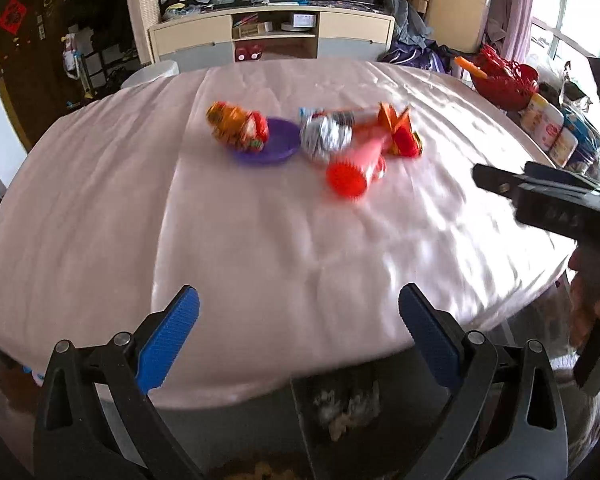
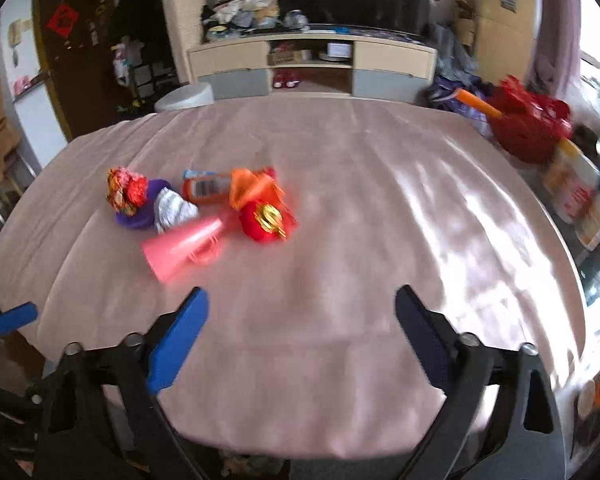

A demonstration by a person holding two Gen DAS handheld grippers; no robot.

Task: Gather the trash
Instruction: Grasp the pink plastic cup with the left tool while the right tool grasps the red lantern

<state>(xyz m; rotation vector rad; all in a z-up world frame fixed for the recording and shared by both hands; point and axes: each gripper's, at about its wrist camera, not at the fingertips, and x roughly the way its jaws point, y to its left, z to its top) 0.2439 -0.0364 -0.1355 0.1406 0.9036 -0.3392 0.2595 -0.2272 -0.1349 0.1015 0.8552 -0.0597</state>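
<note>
On the pink-clothed table (image 1: 260,248) lies a cluster of trash. An orange-red wrapper (image 1: 238,126) rests on a purple plate (image 1: 276,152). Beside it lie a crumpled silver foil bag (image 1: 326,136), a pink cone (image 1: 356,164), an orange packet (image 1: 360,114) and a red-gold packet (image 1: 404,136). My left gripper (image 1: 298,304) hangs open and empty over the near table edge, well short of the cluster. My right gripper (image 2: 302,304) is also open and empty, with the pink cone (image 2: 184,246) and the red-gold packet (image 2: 266,218) ahead to its left.
A dark bin (image 1: 336,412) with scraps inside stands below the near table edge. A red basket (image 1: 504,84) and several tubs (image 1: 548,128) crowd the right side. Behind the table stand a white stool (image 1: 156,72) and a cluttered cabinet (image 1: 272,36).
</note>
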